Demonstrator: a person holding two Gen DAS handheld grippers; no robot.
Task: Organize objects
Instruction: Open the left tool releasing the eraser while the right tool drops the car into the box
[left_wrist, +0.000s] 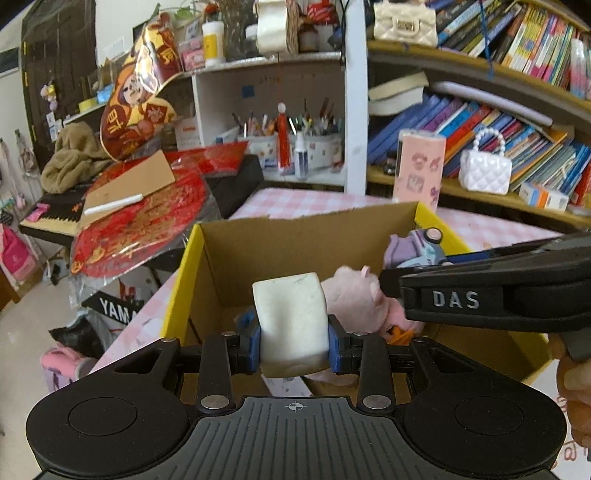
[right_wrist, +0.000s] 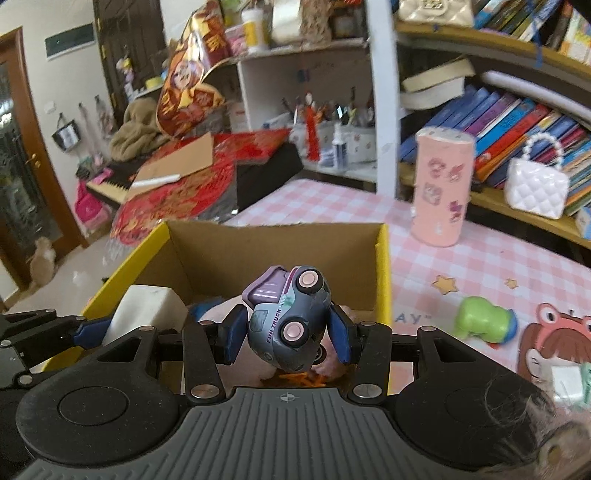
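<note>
My left gripper (left_wrist: 294, 345) is shut on a white squishy block (left_wrist: 291, 321) and holds it over the open yellow cardboard box (left_wrist: 184, 269). My right gripper (right_wrist: 291, 338) is shut on a grey-purple toy truck (right_wrist: 290, 317) marked FUN TRUCK, also above the box (right_wrist: 382, 266). The truck (left_wrist: 424, 247) and the right gripper's body show at the right of the left wrist view. A pink plush pig (left_wrist: 360, 299) lies inside the box. The white block (right_wrist: 147, 314) shows at the left of the right wrist view.
The box stands on a pink checked tablecloth (right_wrist: 480, 266). A pink cylinder (right_wrist: 441, 188), a green toy (right_wrist: 484, 321) and a cartoon mat (right_wrist: 554, 347) lie to the right. Bookshelves (left_wrist: 498, 122) stand behind. A keyboard with red decorations (left_wrist: 140, 218) is to the left.
</note>
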